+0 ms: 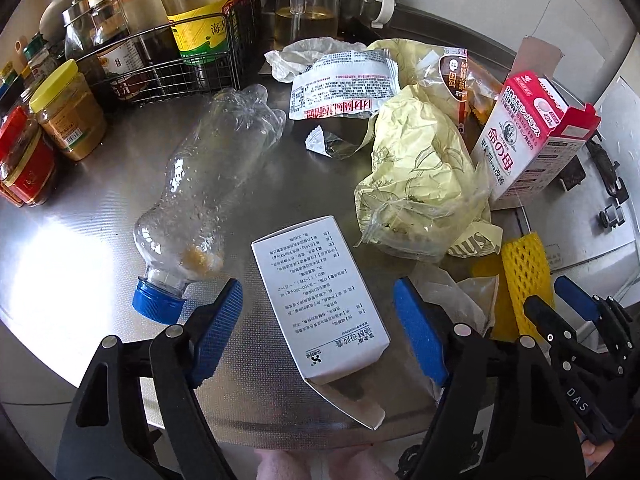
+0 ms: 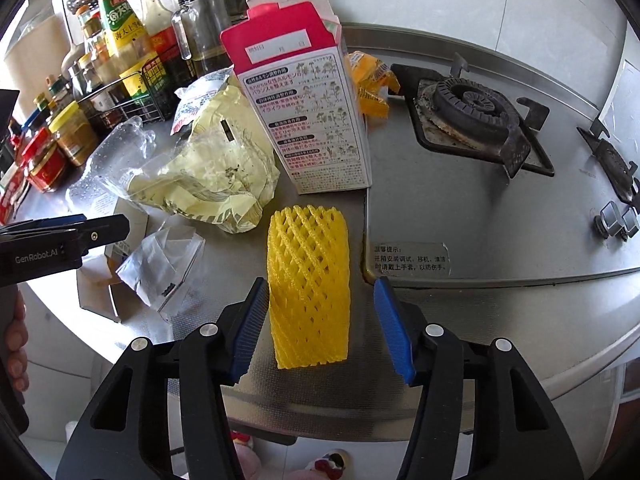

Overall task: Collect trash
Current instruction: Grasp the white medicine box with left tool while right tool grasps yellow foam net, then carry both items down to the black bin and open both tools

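A white medicine box (image 1: 320,300) lies flat on the steel counter (image 1: 100,248), its open flap towards the front edge. My left gripper (image 1: 320,320) is open and straddles the box, with a thin gap at each blue pad. A yellow foam fruit net (image 2: 310,288) lies between the pads of my open right gripper (image 2: 320,328); the left pad is close to it and the right pad stands clear. Other trash lies around: a clear bottle with a blue cap (image 1: 200,200), a crumpled yellow bag (image 1: 420,168), an upright pink-and-white carton (image 2: 312,112) and a torn clear wrapper (image 2: 164,268).
Sauce bottles in a wire rack (image 1: 180,68) and several jars (image 1: 68,116) line the back left. A gas hob with a burner (image 2: 472,104) and knobs (image 2: 616,220) fills the right side. The counter's front edge (image 2: 320,420) runs just below both grippers.
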### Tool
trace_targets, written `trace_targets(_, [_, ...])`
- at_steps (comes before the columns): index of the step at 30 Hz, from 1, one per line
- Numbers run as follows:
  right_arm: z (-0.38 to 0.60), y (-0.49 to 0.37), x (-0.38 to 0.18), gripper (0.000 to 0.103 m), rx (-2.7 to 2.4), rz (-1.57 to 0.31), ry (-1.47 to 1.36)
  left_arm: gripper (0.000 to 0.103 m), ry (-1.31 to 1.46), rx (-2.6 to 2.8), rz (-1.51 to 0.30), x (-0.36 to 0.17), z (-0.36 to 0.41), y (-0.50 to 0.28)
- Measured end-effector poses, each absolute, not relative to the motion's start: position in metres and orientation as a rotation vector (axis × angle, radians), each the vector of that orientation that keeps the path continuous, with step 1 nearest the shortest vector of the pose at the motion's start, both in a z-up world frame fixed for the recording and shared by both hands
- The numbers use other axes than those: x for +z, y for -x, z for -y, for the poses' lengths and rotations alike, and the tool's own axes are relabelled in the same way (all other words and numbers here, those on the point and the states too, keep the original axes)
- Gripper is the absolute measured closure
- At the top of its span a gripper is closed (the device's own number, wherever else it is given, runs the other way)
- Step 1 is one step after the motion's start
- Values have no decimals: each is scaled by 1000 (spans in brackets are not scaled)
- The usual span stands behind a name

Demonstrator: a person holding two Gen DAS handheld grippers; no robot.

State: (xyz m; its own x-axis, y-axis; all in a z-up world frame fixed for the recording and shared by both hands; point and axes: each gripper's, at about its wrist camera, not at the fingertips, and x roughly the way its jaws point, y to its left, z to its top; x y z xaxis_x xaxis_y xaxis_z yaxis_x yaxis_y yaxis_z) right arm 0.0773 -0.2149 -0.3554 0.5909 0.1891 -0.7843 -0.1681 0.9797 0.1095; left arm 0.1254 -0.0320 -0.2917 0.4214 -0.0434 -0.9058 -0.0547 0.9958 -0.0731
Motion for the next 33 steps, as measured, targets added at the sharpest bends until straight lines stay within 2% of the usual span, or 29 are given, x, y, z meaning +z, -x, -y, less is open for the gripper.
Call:
trace_targets(2, [215,-75,-359,52,215,-915,-11,35,87,16,-1145,-298,33,-124])
trace_targets(4, [214,-74,-361,59,221,-916,-2,44,96,20,-1152,-303,32,-122])
trace_targets(5, [214,-74,-362,67,221,-917,4,49,101,22,-1155,-306,31,-120])
trace_targets(6, [213,-73,-361,71,218,-911,15,56,99,29,-1156,-307,30,-119])
trace_targets(8, [213,-71,-360,90,211,-896,39,58,107,32,-1144,-307,29,-116])
trace_targets(17, [232,-37,-335,92,273,-842,-4,60,129,46,-1062,-270,24,-70])
trace_targets(24, [234,17,-321,91,372,-828,1,60,166,26,-1052,-255,31,0])
trace_targets(29, [222,58,-336,91,485,-877,10,60,169,-1,-1081,-272,40,53])
trace_targets(33, [207,72,-385,91,520,-996,29,60,142,-22,-1132,-315,45,81])
